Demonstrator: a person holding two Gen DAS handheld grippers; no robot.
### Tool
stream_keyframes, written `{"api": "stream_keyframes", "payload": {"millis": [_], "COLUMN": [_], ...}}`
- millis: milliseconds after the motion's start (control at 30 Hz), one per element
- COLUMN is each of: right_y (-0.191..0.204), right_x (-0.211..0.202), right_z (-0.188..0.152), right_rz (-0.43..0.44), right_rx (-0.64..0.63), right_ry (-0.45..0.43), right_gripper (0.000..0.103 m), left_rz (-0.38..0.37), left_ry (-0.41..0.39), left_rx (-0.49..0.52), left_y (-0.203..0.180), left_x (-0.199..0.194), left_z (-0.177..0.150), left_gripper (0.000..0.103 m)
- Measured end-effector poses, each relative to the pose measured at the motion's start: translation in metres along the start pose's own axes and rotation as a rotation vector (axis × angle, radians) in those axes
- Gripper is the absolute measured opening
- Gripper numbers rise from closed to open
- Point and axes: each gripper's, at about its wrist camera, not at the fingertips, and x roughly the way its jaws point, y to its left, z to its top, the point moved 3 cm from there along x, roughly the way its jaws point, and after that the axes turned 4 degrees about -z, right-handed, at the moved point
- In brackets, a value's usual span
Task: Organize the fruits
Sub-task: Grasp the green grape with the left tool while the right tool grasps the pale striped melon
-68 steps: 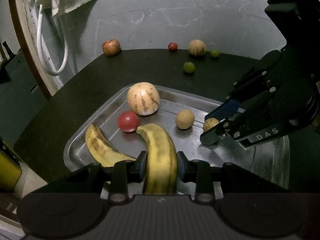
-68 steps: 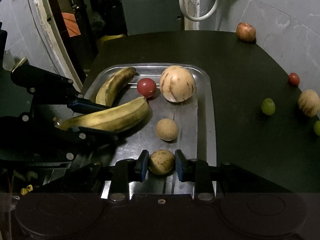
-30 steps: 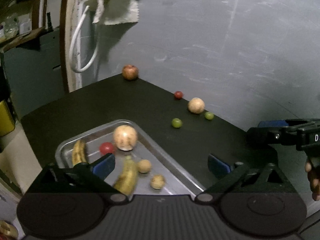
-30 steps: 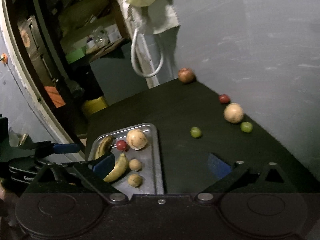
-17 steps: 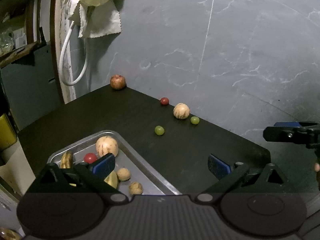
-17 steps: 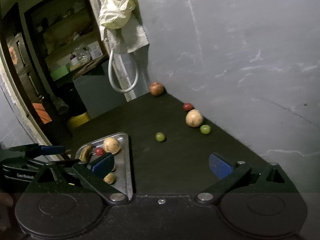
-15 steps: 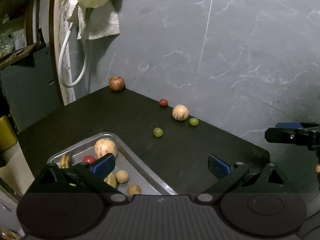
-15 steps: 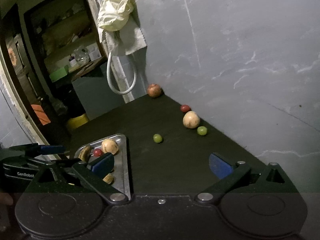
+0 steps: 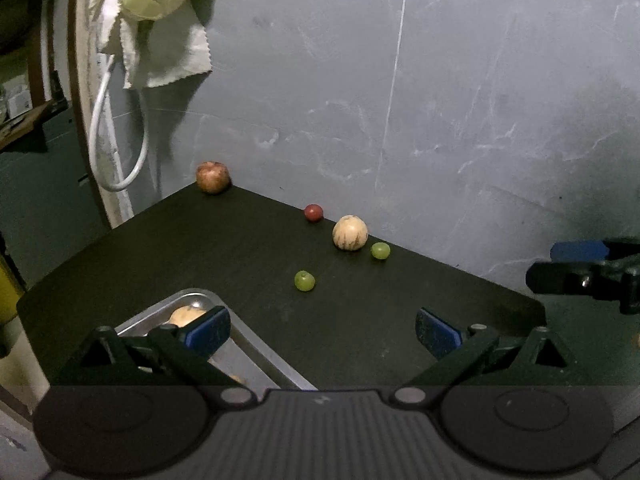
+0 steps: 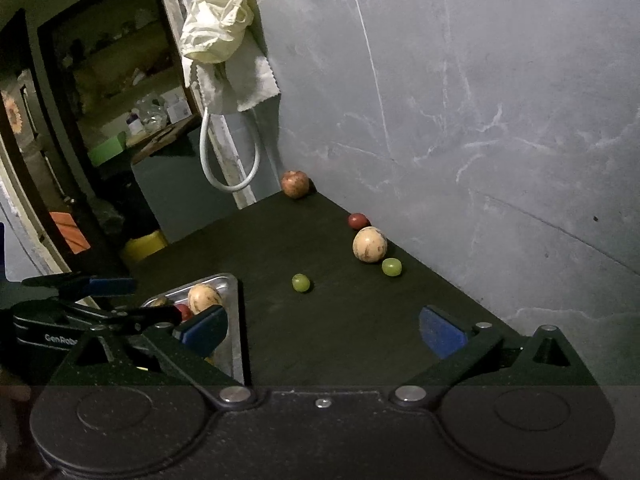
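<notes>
My left gripper (image 9: 322,330) is open and empty, held back above the near side of the dark table (image 9: 256,264). My right gripper (image 10: 324,328) is open and empty too, and shows at the right edge of the left wrist view (image 9: 580,268). The metal tray (image 9: 256,354) lies at lower left with a striped melon (image 10: 204,298) and a red fruit (image 10: 185,311) in it; the rest of its load is hidden by fingers. On the table lie a green fruit (image 9: 304,281), a second green fruit (image 9: 380,250), a striped melon (image 9: 349,232), a small red fruit (image 9: 313,213) and an apple (image 9: 213,177).
A grey wall (image 9: 440,100) borders the table's far side. A cloth (image 10: 224,40) and a white hose loop (image 10: 230,168) hang at the wall's left end. A yellow container (image 10: 144,246) stands beyond the table's left edge.
Both grippers let go of the banana and the round brown fruit in the tray, opened, and pulled back and up. In the last half second the views tilted up a little more.
</notes>
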Motion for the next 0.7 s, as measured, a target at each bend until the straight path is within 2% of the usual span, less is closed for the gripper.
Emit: {"api": "stream_keyframes", "payload": {"millis": [200, 500, 600, 700], "right_y": [-0.001, -0.001, -0.001, -0.002], "right_x": [0.036, 0.126, 0.153, 0.175], "right_z": [0.023, 0.053, 0.056, 0.059], "right_rz": [-0.046, -0.119, -0.131, -0.135], "right_rx": [-0.012, -0.056, -0.065, -0.065], "right_ry": [0.012, 0.077, 0.103, 0.126], "right_gripper": [0.102, 0.102, 0.102, 0.102], "left_rz": [-0.006, 0.011, 0.037, 0.057], "left_ry": [0.037, 0.103, 0.119, 0.134], "left_rx": [0.046, 0.063, 0.058, 0.062], "left_y": [0.007, 0.024, 0.03, 0.034], "left_x": [0.043, 0.125, 0.147, 0.166], "left_z": [0.007, 0.014, 0.016, 0.017], "left_gripper": [0.1, 0.095, 0.09, 0.08]}}
